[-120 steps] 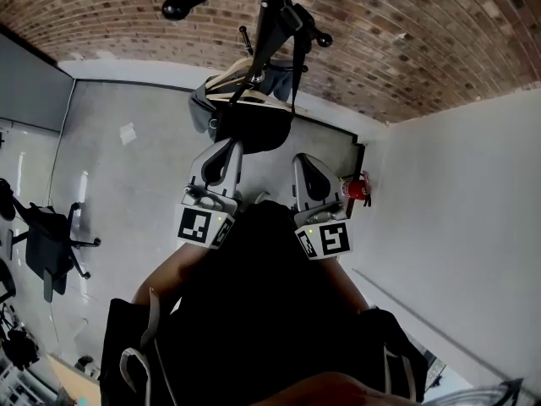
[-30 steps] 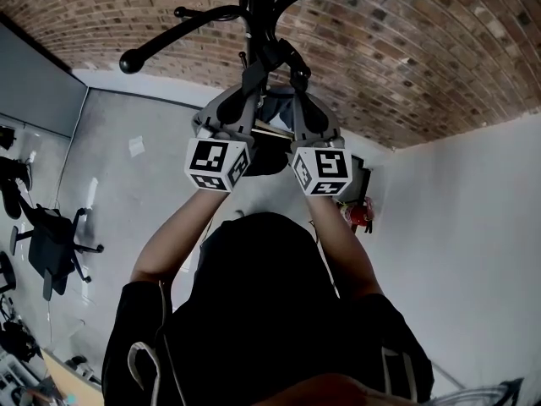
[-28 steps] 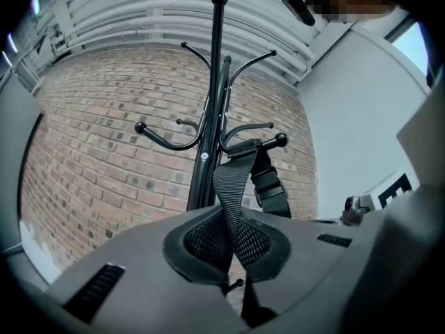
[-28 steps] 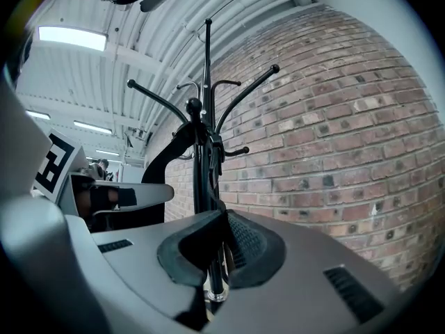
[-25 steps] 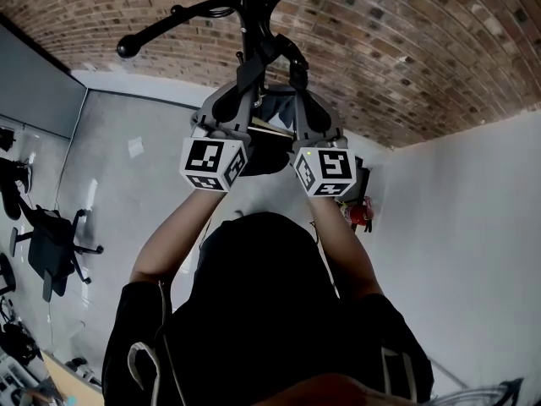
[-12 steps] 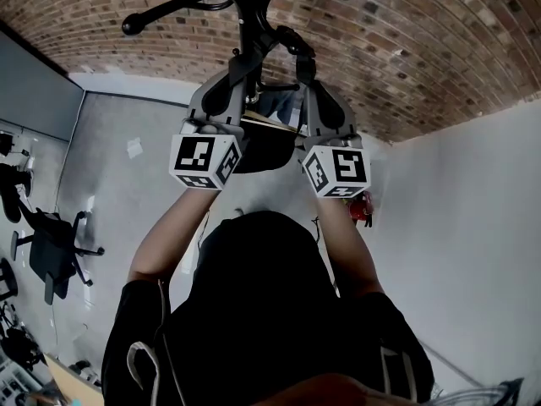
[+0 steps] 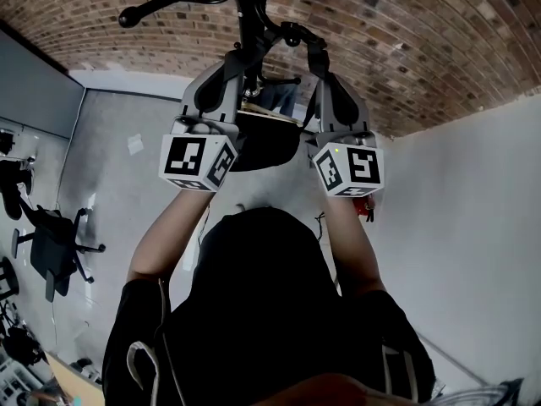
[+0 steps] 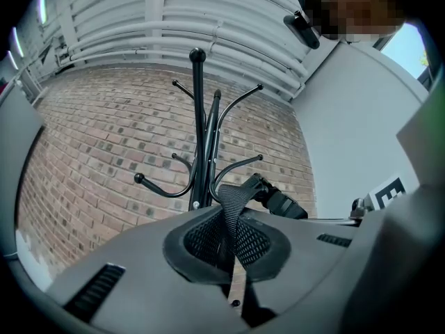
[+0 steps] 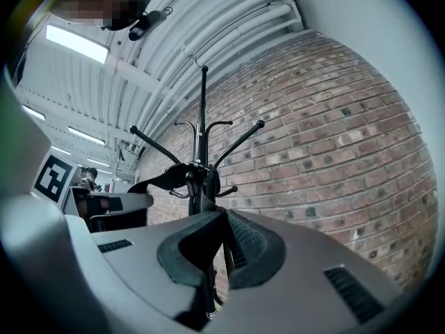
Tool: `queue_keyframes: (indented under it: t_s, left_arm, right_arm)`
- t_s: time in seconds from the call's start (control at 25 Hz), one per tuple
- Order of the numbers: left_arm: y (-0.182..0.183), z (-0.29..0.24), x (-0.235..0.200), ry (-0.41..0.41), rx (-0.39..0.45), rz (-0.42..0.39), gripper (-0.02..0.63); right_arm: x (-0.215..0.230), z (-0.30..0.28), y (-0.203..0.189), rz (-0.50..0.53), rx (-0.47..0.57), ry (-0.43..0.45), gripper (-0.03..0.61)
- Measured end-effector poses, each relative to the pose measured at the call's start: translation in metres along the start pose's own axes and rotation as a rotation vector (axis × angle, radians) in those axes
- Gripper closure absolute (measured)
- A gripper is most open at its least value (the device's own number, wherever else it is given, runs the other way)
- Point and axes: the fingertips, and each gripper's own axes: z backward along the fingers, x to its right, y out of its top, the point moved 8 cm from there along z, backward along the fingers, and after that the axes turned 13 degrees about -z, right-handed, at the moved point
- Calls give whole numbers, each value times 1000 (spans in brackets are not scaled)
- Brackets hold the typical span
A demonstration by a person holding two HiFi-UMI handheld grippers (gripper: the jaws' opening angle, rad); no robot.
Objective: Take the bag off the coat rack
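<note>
A black coat rack [image 7: 246,7] stands before the brick wall, seen from above in the head view. A dark bag [image 7: 266,138] hangs under it by a black webbing strap [image 7: 297,37] that loops over a hook. My left gripper [image 7: 243,57] is raised to the pole and shut on the strap [image 8: 229,204], which runs up from the jaws to the hook. My right gripper [image 7: 318,62] is raised beside it, also shut on the strap [image 9: 149,179]. The rack [image 8: 198,131] rises just past the left gripper [image 8: 231,239], and the rack [image 9: 202,117] also stands beyond the right gripper [image 9: 221,245].
A brick wall [image 7: 406,32] is behind the rack and a white wall [image 7: 473,227] stands to the right. An office chair [image 7: 51,244] sits on the grey floor at the left. A red fire extinguisher [image 7: 366,211] stands by the wall corner.
Both grippers have risen from beside the bag to the rack's hooks and closed on the strap. Over the last second they lifted higher and spread a little, the bag rising with them.
</note>
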Motion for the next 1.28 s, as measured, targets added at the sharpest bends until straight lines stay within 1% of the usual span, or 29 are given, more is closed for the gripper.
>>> queue_keyframes:
  t_s: [0.24,0.6,0.88,1.08,1.28]
  left_arm:
    - [16,6,4,-14,36,0,594]
    - [33,22,6,-7,46,23,594]
    - [43,31,2,5,66,15,594]
    - [47,43,-5,28,79,-1,594]
    - [45,53,-13,57,75,46,592]
  right_arm:
    - [-1,11,12,3,32,-9,556]
    - [-7,29,28,11,71,-9,555]
    - [-7,39,40,13,108,-14,555]
    - [-3,47,48,14,131,-30,555]
    - [1,60,53,-10,129,-24,555]
